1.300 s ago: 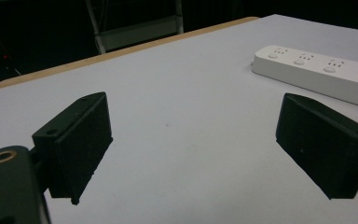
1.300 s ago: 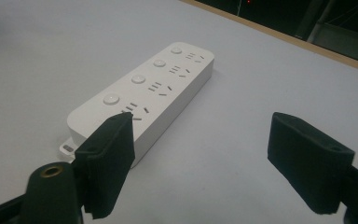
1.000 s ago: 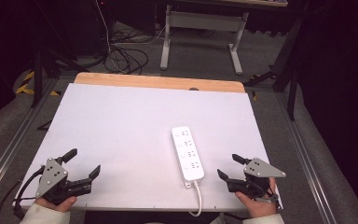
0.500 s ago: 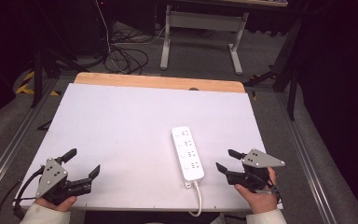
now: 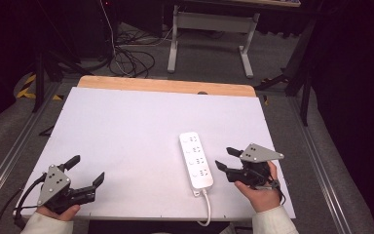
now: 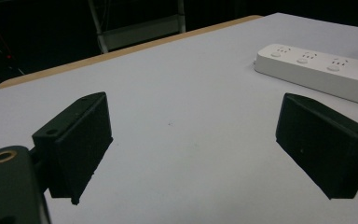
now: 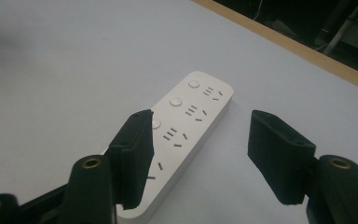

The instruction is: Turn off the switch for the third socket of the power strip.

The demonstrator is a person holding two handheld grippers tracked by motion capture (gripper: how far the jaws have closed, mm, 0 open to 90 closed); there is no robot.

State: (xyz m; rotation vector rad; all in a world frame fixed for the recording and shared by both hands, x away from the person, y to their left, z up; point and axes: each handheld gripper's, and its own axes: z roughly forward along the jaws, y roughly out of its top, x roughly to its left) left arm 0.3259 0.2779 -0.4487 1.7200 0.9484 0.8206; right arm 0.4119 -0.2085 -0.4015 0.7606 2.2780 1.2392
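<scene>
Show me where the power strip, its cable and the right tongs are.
power strip (image 5: 196, 159), high view, middle of its top face
cable (image 5: 207, 209), high view, white run past the table edge
right tongs (image 5: 226, 158), high view, gap between the tips

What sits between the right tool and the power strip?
Nothing visible. The right tool hangs just beside the white power strip, with bare white table between them. Its jaws have just been closing, stand apart and hold nothing. In the right gripper view one jaw overlaps the strip; contact can't be told.
</scene>
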